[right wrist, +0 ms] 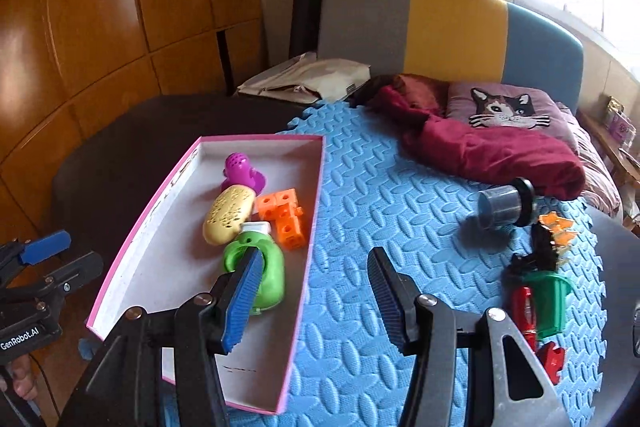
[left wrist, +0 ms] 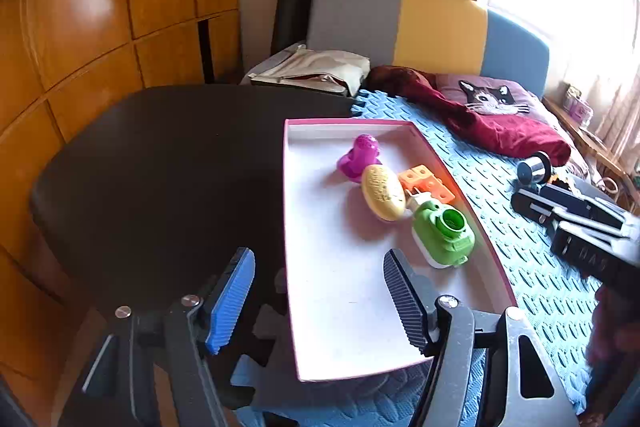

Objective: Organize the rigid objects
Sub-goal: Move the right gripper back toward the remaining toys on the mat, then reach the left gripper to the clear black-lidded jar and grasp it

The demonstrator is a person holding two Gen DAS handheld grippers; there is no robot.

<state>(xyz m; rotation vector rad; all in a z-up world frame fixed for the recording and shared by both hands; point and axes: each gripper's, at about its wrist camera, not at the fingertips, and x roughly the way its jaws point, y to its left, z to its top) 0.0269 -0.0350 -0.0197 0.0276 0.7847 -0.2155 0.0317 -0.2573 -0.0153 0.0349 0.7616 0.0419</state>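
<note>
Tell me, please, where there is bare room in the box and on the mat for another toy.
The pink-rimmed box is bare at its near end, below the green toy. The blue mat is free between box and grey cylinder. Crowded: the box's far end and the mat's right edge.

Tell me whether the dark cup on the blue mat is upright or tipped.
Tipped: the dark cup lies on its side on the blue mat, open mouth facing sideways.
</note>
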